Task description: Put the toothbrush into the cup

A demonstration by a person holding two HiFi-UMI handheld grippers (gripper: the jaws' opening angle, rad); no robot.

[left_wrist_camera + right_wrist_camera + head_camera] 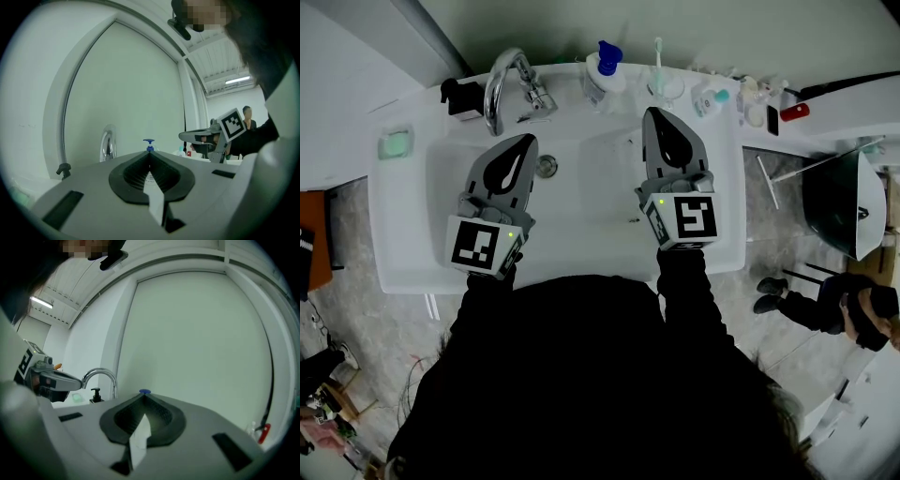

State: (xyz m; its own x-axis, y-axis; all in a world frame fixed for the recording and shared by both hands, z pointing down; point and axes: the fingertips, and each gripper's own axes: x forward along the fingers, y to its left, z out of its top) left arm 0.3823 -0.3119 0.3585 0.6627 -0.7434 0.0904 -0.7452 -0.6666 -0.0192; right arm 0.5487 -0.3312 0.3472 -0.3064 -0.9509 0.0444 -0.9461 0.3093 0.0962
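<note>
- The cup, clear, stands at the back edge of the washbasin, right of centre and just beyond the right gripper's tips.
- The toothbrush is in the cup with its lower end inside. Its long axis is close to upright, and the free end sticks out above the rim toward the wall. Which end is the brush head is too small to tell.
- A blue-topped pump bottle stands just left of the cup on the same back edge, and a small teal-capped bottle just to its right.
- Near the back left corner, a dish holds a green soap, with a black pump bottle and the tap to its right.
- The left gripper has its pads pressed together with nothing between them. It is held level over the bowl's left half.
- The right gripper is likewise closed and empty, over the bowl's right half.
- Only the head view shows the cup and toothbrush plainly.
- The left gripper view shows the blue pump top beyond its tips, the tap and the other gripper's marker cube.
- The right gripper view shows the tap, the black pump and the soap, with the blue top peeking over its tips.
</note>
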